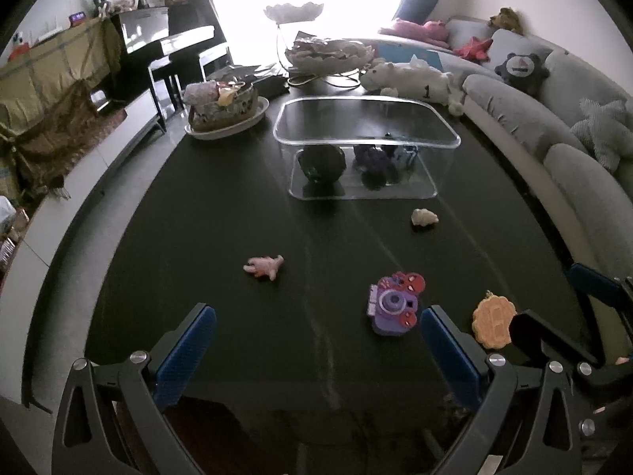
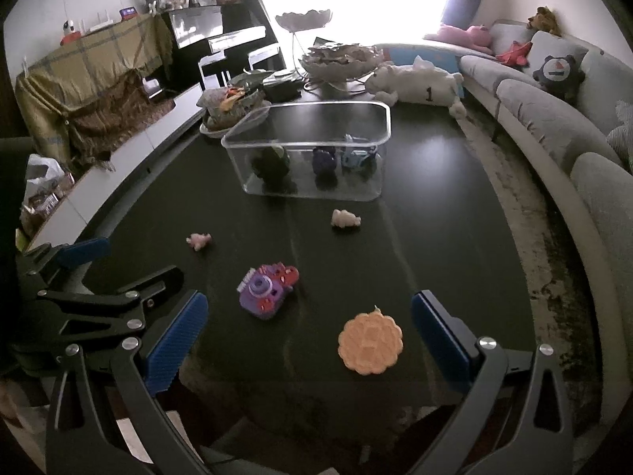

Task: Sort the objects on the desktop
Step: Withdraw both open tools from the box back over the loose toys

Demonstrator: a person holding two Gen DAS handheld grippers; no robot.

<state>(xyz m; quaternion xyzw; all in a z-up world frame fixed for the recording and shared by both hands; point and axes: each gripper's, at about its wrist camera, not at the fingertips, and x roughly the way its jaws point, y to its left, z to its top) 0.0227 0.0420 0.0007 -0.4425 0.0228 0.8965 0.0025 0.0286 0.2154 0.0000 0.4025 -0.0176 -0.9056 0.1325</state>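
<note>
In the left wrist view, the left gripper (image 1: 316, 350) has its jaws spread wide with nothing between them, only bare dark tabletop (image 1: 221, 213). The purple toy camera (image 1: 393, 304) lies just beyond and slightly inside the right-hand blue finger, apart from it. The pink figure (image 1: 264, 266) lies further ahead, a little left of centre. The orange scalloped disc (image 1: 494, 320) sits outside the jaws to the right, beside a dark finger of the right gripper (image 1: 554, 340). A small cream toy (image 1: 424, 217) lies nearer the clear plastic box (image 1: 368, 146), which stands well ahead with dark toys inside.

In the right wrist view, the right gripper (image 2: 308, 340) is likewise wide open and empty. The orange scalloped disc (image 2: 370, 343) lies flat on the tabletop (image 2: 455, 206) between the two blue fingers, nearer the right one, touching neither. The purple toy camera (image 2: 266, 289) lies ahead, left of centre, near the left gripper (image 2: 118, 273) entering at the left edge. The pink figure (image 2: 199, 240) and cream toy (image 2: 345, 218) lie beyond, the clear plastic box (image 2: 308, 158) further still.
</note>
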